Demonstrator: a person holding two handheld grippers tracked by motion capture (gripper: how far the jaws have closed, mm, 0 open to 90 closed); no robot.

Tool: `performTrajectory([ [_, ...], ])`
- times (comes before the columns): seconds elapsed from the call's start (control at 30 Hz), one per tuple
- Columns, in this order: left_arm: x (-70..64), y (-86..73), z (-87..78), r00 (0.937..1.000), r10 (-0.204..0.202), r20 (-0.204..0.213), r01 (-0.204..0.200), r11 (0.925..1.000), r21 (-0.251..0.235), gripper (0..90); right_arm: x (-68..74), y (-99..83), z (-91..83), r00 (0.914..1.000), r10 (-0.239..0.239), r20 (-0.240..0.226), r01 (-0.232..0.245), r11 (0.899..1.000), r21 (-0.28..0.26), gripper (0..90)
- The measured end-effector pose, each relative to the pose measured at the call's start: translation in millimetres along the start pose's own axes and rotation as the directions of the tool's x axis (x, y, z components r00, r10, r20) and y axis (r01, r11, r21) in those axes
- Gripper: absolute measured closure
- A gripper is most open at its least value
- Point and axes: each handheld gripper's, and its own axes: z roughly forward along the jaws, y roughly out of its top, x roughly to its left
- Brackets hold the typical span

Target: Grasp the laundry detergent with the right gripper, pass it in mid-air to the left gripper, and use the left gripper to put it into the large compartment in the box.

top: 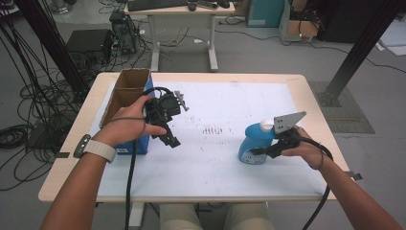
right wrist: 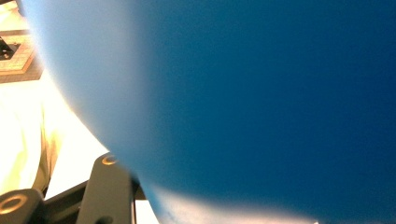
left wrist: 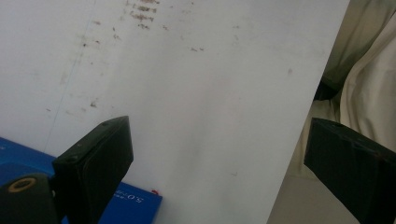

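A blue bottle (top: 253, 143) with a white cap (top: 266, 126) stands at the right of the white sheet (top: 215, 163), leaning slightly. My right gripper (top: 261, 151) is shut on its lower body from the right. In the right gripper view the bottle (right wrist: 261, 93) looms very close and blurred, pressed against one black finger (right wrist: 109, 182). My left gripper (top: 171, 140) hangs above the sheet's left part, pointing down. Its jaws stand wide apart with nothing between them; the left gripper view shows that gap (left wrist: 219, 135) over bare sheet.
An open cardboard box (top: 125, 91) with a blue side (left wrist: 135, 203) stands at the table's left, just behind my left hand. Brown smudges (top: 213, 130) mark the sheet's middle. The table's near edge and the person's lap (left wrist: 364, 70) lie close below.
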Motion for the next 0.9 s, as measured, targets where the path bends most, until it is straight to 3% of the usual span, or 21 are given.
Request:
performTrajectory([
  [0.9, 0.4, 0.3, -0.7, 1.0, 0.003, 0.001, -0.003, 1.0, 0.0, 8.3, 0.0, 0.1, 0.2, 1.0, 0.006, -0.002, -0.006, 1.0, -0.002, 43.7],
])
